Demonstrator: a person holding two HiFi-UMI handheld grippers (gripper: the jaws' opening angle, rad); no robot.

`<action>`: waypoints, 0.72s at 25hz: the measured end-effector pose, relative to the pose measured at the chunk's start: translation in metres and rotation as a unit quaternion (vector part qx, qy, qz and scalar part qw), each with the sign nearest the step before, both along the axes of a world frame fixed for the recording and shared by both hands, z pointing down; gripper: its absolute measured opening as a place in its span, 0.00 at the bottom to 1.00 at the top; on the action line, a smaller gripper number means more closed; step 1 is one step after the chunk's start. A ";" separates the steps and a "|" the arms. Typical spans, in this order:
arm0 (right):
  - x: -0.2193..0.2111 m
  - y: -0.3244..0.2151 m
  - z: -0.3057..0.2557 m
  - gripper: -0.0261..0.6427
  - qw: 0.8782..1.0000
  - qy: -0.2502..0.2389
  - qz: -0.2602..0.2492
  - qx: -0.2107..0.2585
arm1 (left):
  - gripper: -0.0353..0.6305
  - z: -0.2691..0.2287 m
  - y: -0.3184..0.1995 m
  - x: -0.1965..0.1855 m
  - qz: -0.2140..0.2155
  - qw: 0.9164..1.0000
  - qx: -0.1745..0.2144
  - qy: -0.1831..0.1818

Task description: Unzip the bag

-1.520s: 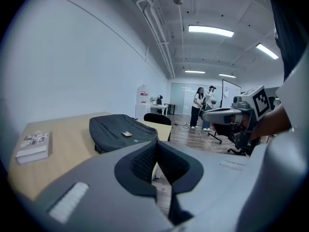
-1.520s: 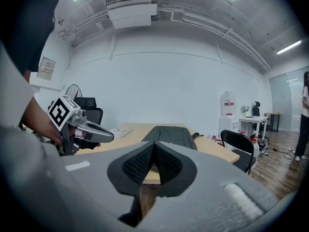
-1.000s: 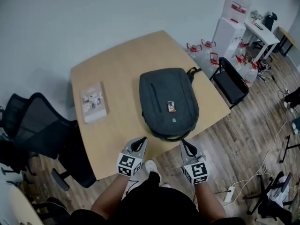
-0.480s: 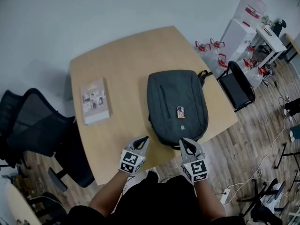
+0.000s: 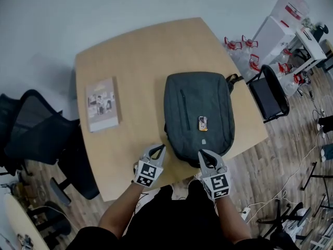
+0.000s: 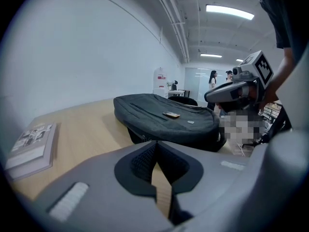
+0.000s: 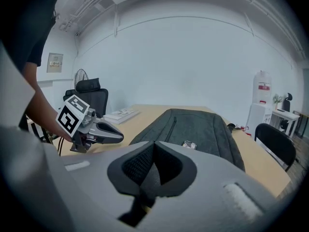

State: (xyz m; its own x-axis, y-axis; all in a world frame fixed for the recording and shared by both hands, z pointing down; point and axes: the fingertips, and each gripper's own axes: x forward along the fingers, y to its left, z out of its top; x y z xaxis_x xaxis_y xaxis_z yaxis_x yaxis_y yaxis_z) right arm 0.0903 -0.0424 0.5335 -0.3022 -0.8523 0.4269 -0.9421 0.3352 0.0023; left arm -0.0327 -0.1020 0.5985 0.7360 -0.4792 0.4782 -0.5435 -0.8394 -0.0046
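- My left fingers are clenched tip to tip with nothing in them. They hang low over the near edge of the worktop.
- They sit just beside the near left corner of the bag, with bare wood showing between.
- My right fingers are clenched too, and empty. Their tips are at the bag's near end, though I cannot tell whether they touch the cloth.
- The dark grey bag lies flat on the right half of the worktop. Its length runs away from me and its bottom end is nearest.
- A small orange and brown tag sits on the bag's top face, with a little pale label just on the near side of it.
- A closed zip line runs lengthwise along the left of the front panel, beyond the tag.
- A book lies flat on the left side of the worktop, well apart from the bag.
- A strap loop sticks out at the bag's far right corner.
- A black office chair stands off the left edge, and a black folding chair stands to the right.
- Water bottles with red handles stand on the floor beyond the folding chair.
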 end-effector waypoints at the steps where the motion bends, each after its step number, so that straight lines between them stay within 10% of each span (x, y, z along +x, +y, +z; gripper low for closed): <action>1: 0.000 -0.001 0.003 0.04 1.000 -0.001 -0.005 -0.004 | 0.08 0.003 -0.001 0.001 -0.002 1.000 0.003 -0.007; 18: -0.006 -0.026 0.004 0.04 0.998 -0.025 -0.063 -0.012 | 0.23 0.047 -0.028 0.021 0.020 0.989 0.015 -0.147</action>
